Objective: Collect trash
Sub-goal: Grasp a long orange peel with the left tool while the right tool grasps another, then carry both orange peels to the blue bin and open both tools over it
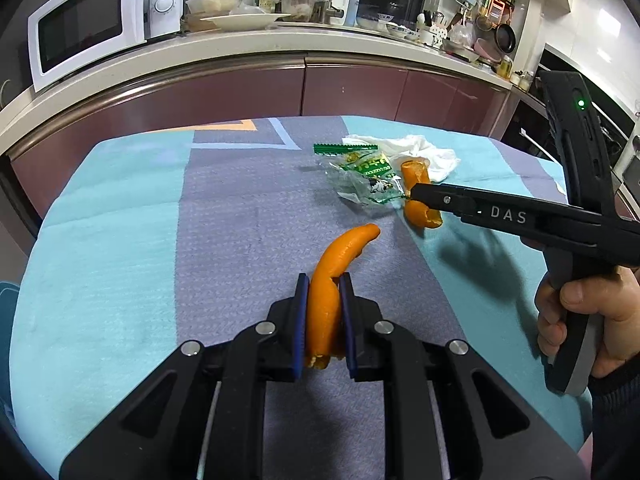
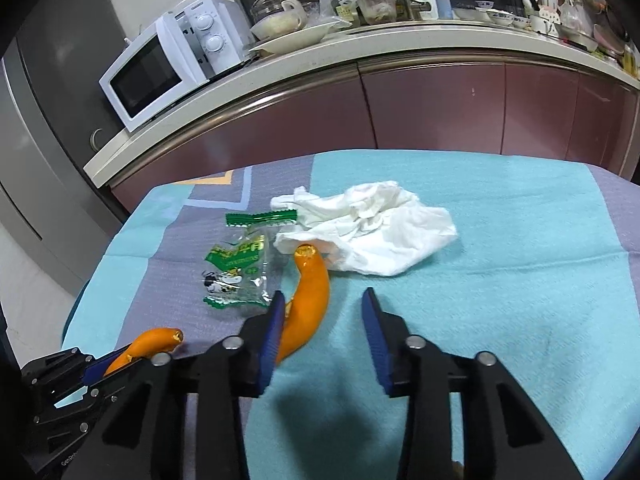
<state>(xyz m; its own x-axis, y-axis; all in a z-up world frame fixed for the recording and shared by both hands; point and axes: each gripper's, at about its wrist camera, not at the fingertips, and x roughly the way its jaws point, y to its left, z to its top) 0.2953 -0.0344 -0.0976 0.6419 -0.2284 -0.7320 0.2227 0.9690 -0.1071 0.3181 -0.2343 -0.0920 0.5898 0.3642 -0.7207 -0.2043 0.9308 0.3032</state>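
Observation:
A long orange peel is clamped between the blue pads of my left gripper, which is shut on it low over the table; the same peel shows in the right wrist view. A second orange peel lies by a green-and-clear snack wrapper and a crumpled white tissue. My right gripper straddles this peel with its jaws apart: the left pad touches the peel, the right pad stands clear of it. Side on, the right gripper hangs over that peel.
The table wears a turquoise and grey cloth. Behind it runs a curved counter with maroon cabinet doors, a white microwave, dishes and bottles. A hand holds the right gripper's handle at the right edge.

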